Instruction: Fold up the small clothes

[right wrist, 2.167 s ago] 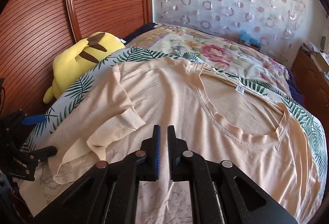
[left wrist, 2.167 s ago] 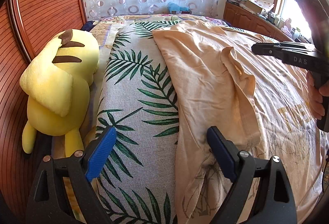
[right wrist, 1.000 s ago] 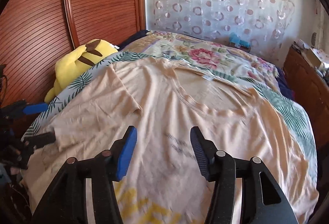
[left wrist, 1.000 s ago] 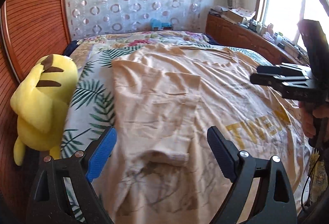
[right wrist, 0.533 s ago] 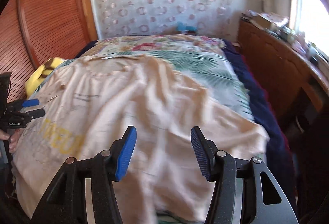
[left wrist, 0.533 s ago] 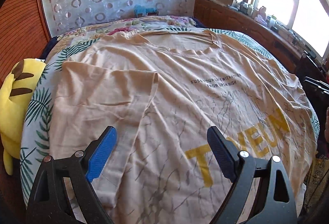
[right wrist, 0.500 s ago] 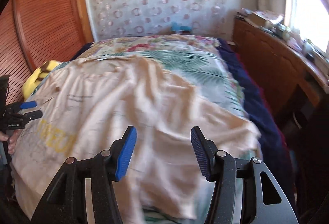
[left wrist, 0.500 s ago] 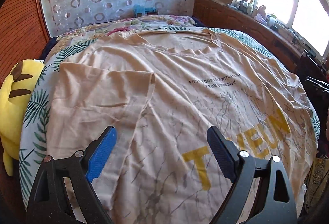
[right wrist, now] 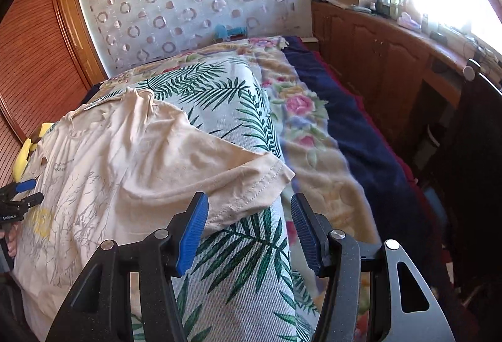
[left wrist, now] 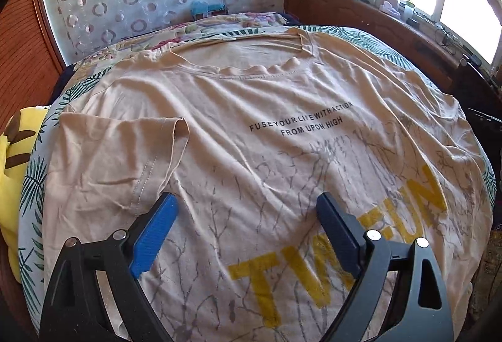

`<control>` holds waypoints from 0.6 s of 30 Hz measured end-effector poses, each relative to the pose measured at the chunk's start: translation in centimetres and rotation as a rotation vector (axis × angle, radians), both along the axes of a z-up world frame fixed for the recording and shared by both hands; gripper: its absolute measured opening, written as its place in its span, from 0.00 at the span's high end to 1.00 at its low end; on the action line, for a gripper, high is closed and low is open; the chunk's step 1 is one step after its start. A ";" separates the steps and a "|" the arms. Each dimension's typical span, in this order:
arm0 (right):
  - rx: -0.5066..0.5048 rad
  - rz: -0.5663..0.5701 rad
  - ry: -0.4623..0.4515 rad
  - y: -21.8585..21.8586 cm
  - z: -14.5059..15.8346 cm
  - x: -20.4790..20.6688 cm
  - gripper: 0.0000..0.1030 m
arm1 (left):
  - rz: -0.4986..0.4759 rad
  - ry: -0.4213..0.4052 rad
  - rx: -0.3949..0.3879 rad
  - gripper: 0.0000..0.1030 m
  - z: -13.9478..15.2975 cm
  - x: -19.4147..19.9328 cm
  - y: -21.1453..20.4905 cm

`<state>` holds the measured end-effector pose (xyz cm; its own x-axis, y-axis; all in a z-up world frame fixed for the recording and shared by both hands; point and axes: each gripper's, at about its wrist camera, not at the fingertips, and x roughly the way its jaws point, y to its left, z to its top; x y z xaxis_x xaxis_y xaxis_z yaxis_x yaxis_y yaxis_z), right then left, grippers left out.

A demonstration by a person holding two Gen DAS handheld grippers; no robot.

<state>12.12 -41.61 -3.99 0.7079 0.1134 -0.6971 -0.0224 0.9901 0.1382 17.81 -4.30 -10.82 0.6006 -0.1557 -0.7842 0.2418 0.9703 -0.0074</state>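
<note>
On leaf-print cover (right wrist: 219,97): beige T-shirt (left wrist: 251,110); wood cabinets (right wrist: 376,53) alongside.

The T-shirt (left wrist: 238,110) is soft, matt beige cloth, creased all over, with stitched hems and flat yellow and black print. Under it the leaf-print cover (right wrist: 226,273) is a coarser, visibly woven cloth, and the flowered blanket (right wrist: 313,154) to its right looks fluffy. Each hand-held gripper (left wrist: 248,229) (right wrist: 249,229) has matt black plastic arms, ribbed blue pads (left wrist: 153,235) and bright metal rivets. The far cabinet (right wrist: 376,47) is glossy brown wood. The yellow toy (left wrist: 12,160) at left is plush.
</note>
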 end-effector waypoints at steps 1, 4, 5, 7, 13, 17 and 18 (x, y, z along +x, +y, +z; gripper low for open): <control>0.004 0.003 0.004 -0.8 0.1 0.0 0.45 | 0.001 0.003 0.001 0.08 -0.1 0.0 0.0; 0.014 0.011 0.019 -1.5 0.3 0.6 0.45 | 0.018 0.017 0.003 0.00 -0.4 0.5 0.2; 0.021 0.012 0.026 -1.6 0.3 2.1 0.45 | 0.018 0.017 0.004 0.00 -0.4 0.4 0.1; 0.038 0.015 0.044 -1.7 0.0 3.8 0.45 | 0.019 0.016 0.005 0.00 -0.4 0.3 0.2; 0.032 0.028 0.070 -1.8 0.0 5.2 0.51 | 0.023 0.017 0.005 0.00 -0.5 0.5 0.1; -0.041 0.053 0.038 -0.7 0.7 4.9 0.91 | 0.024 0.017 0.006 0.00 -0.5 0.5 0.0; -0.060 0.067 0.022 -0.3 1.0 4.8 0.93 | 0.024 0.017 0.006 0.00 -0.4 0.5 0.0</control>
